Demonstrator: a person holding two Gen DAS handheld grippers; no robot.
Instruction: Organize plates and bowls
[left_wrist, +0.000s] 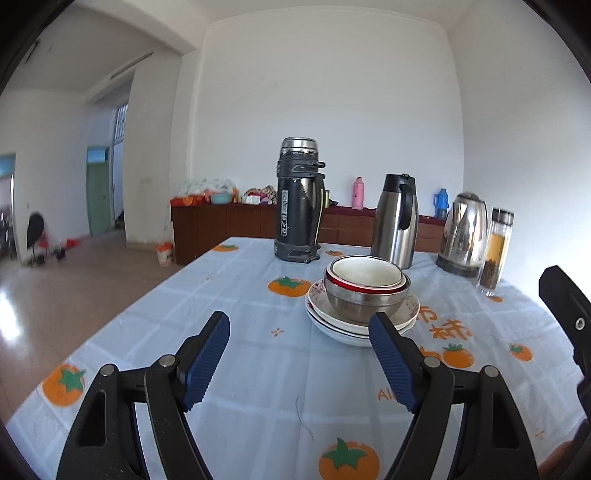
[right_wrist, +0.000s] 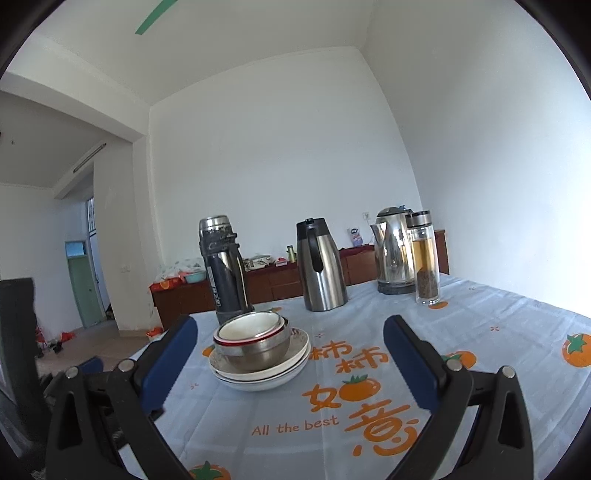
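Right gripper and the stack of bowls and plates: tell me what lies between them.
Only bare tablecloth lies between the open right gripper and the stack of bowls and plates, as the right wrist view shows.

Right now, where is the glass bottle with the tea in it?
In the right wrist view, the glass bottle stands on the far right of the table, just in front of the shiny kettle.

The tablecloth (right_wrist: 480, 314) reads "All the best" beside orange Chinese characters.

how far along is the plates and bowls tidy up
Looks done: bowls sit nested on the stacked plates, one pile on the tablecloth. In hand: nothing; left gripper and right gripper are open and empty. Left: no loose dishes visible, possibly nothing.
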